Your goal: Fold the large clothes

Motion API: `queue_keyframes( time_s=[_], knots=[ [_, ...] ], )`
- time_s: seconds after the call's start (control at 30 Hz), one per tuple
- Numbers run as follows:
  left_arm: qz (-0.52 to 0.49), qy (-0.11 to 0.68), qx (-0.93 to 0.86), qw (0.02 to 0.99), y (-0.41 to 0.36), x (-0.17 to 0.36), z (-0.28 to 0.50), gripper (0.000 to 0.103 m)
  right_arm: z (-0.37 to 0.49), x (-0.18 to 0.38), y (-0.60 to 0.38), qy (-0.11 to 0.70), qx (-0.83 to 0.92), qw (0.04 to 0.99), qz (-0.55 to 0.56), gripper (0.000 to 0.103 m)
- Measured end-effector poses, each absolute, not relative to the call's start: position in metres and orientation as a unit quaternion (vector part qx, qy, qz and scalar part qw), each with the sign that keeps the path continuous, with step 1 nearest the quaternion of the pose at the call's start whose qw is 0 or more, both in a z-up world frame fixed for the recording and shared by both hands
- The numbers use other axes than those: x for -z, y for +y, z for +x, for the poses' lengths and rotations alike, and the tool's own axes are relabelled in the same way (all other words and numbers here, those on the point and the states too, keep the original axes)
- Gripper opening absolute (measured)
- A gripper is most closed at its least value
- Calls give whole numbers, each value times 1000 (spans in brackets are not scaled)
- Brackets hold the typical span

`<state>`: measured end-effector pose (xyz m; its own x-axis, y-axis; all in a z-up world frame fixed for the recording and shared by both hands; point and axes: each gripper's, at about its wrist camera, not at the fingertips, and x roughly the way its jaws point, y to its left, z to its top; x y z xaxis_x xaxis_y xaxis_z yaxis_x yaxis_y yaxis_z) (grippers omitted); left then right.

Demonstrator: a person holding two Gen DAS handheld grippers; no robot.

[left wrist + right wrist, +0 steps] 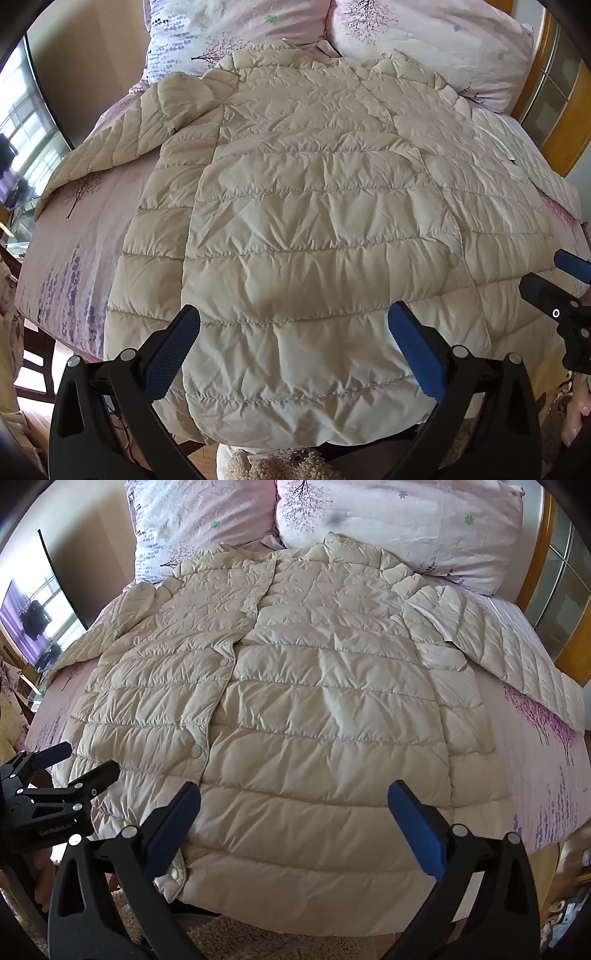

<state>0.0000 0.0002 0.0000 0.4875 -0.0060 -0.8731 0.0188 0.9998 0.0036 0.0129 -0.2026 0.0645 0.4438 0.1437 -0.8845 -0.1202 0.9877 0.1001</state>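
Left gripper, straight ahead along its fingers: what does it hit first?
Most likely the cream puffer jacket spread on the bed. The open left gripper points at its lower hem panel with nothing between, though depth is unclear.

A bed [74, 236] in pink floral sheets filled the middle of the frame, two matching pillows [406, 524] at the top. A beige wall [92, 55] stood upper left — beside it a bright window [22, 122]. Wooden framing [546, 554] with glass panes ran down the right edge.
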Motion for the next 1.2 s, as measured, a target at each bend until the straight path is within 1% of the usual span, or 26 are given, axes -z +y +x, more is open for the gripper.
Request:
queue_keyframes(
  time_s=[1.2],
  knots=[
    [8, 507, 7, 862, 0, 0, 0, 102, 12, -61, -203, 525, -77, 848, 11, 101]
  ],
)
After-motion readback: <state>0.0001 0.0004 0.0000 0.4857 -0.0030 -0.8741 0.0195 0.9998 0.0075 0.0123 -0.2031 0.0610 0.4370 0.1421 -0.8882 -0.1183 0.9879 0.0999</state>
